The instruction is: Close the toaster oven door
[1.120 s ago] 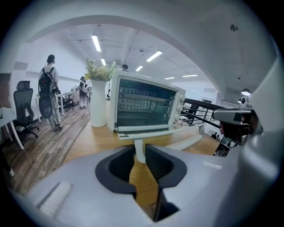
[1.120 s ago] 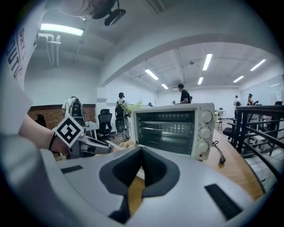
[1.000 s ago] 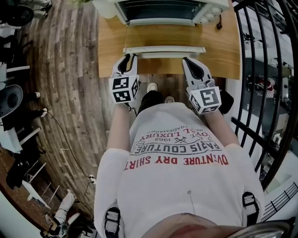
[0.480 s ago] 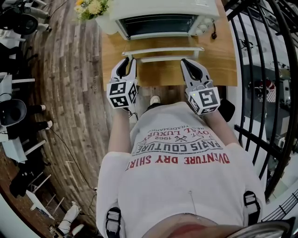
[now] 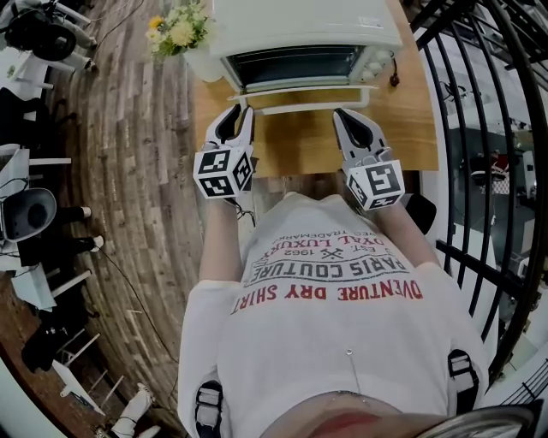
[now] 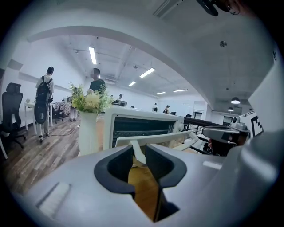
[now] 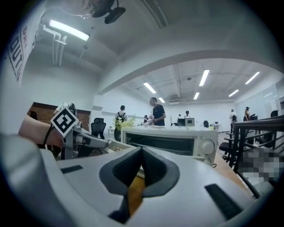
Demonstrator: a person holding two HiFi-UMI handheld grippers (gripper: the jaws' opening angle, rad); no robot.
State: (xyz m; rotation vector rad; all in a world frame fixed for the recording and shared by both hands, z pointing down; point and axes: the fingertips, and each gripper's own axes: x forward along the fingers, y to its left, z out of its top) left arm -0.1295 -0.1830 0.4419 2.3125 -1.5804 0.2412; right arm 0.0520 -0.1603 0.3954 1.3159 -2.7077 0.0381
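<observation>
Toaster oven (image 5: 304,26): white, at far edge of desk (image 5: 300,145); flower vase (image 5: 204,62) just left.
Door (image 5: 300,91): partly raised, tilted, not closed.
Left hand-held gripper (image 5: 242,111): released, jaws apart, at door's left corner; handle strut shows in the gap.
Right hand-held gripper (image 5: 341,114): clenched, tips together, empty, near door's right end.
</observation>
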